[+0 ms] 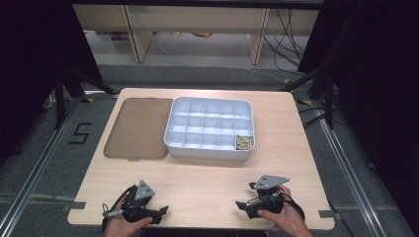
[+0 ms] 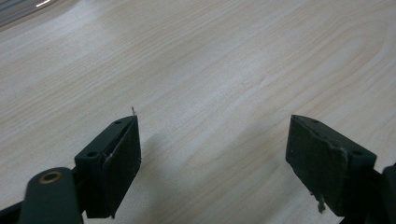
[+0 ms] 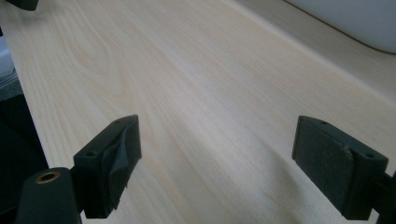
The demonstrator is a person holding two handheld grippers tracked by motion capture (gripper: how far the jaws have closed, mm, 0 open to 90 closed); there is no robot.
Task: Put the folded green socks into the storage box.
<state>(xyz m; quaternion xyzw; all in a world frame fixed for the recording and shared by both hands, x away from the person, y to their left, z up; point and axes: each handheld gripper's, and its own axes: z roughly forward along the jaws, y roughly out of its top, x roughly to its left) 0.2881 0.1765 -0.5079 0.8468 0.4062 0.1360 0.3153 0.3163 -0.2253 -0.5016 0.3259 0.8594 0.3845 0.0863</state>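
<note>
- Work looks barely begun: the left gripper [image 1: 159,212] and right gripper [image 1: 240,205] rest at the table's [image 1: 207,182] near edge, jaws spread wide, holding nothing.
- The white divided tray [image 1: 209,128] sits well apart, mid-table; one corner cell holds small yellowish pieces [image 1: 243,142].
- A brown lid [image 1: 135,128] lies just beside the tray.
- Bare wood lies between; nothing blocks the reach.

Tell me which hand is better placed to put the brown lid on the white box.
Probably the left. The left gripper rests on the same side as the lid, which lies flat left of the box. The right gripper would have to cross over. Both jaws stand open.
</note>
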